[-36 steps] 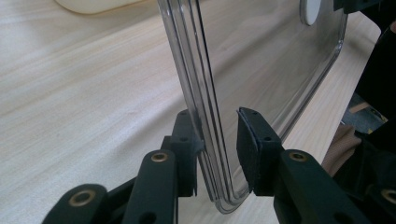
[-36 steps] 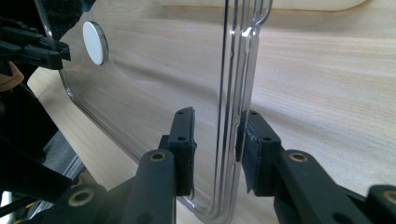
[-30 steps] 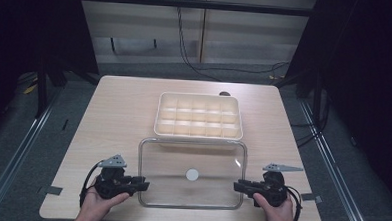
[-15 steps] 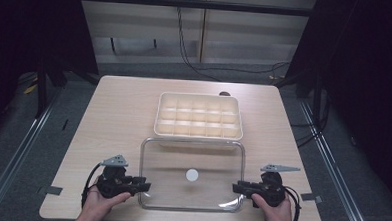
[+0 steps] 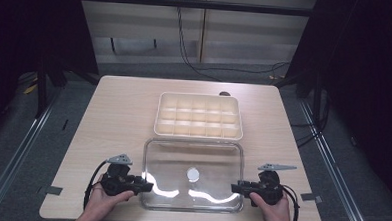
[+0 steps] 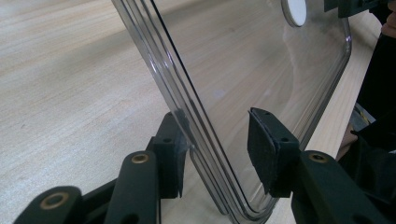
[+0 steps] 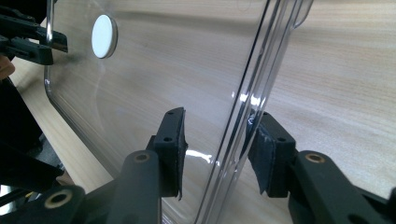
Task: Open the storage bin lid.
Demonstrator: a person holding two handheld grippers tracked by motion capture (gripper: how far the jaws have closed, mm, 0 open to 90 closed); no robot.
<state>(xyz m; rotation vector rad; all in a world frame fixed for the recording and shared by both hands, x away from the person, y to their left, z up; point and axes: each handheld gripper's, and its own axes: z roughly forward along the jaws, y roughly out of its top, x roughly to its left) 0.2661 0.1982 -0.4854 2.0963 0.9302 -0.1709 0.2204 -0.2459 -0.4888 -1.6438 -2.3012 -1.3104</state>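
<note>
A clear plastic lid (image 5: 182, 160) with a white round disc (image 5: 193, 174) in its middle lies on the wooden table (image 5: 118, 117), just in front of a cream compartment box (image 5: 199, 115). My left gripper (image 5: 145, 184) is at the lid's left edge. In the left gripper view the lid's rim (image 6: 187, 107) runs between the jaws of that gripper (image 6: 217, 135); one pad touches it, the other stands apart. My right gripper (image 5: 235, 187) straddles the right rim (image 7: 252, 88) the same way, its jaws (image 7: 217, 135) open. The box's compartments look empty.
The person's hands (image 5: 105, 201) come in at the table's near edge. A small dark object (image 5: 224, 93) lies behind the box. Cables (image 5: 187, 45) run over the floor beyond the table, and metal rails (image 5: 27, 143) flank it on both sides.
Both grippers have slid inward, so their jaws now reach over the lid's left and right edges. The lid has hardly shifted.
</note>
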